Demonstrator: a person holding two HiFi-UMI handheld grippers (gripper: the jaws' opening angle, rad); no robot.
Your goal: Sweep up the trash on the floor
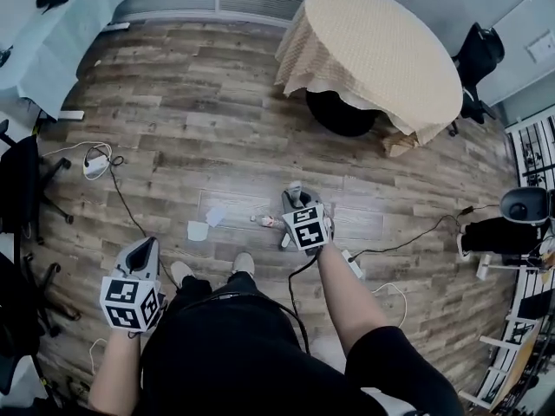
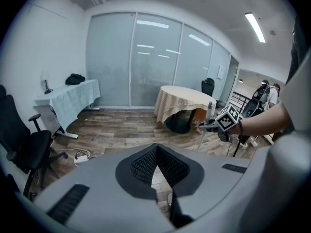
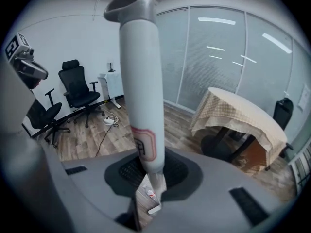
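Observation:
Trash lies on the wooden floor ahead of my feet: a white paper scrap point(image 1: 198, 230), a second scrap point(image 1: 217, 216) and a small bottle point(image 1: 267, 222) with a red label. My right gripper point(image 1: 297, 199) is shut on a white broom handle point(image 3: 141, 81), which stands upright between its jaws point(image 3: 148, 171). The handle's grey top has a hanging hole. From the left gripper view, that handle point(image 2: 203, 136) runs down to the floor; its lower end is hidden. My left gripper point(image 1: 147, 248) hangs low at my left side, its pads point(image 2: 146, 161) meeting at the tips, with nothing held.
A round table with a beige cloth point(image 1: 373, 50) stands at the back right. A table with a pale blue cloth point(image 1: 61, 33) is at the back left. Black office chairs point(image 1: 26, 189) line the left. Cables and power strips point(image 1: 97, 165) point(image 1: 351, 263) lie on the floor.

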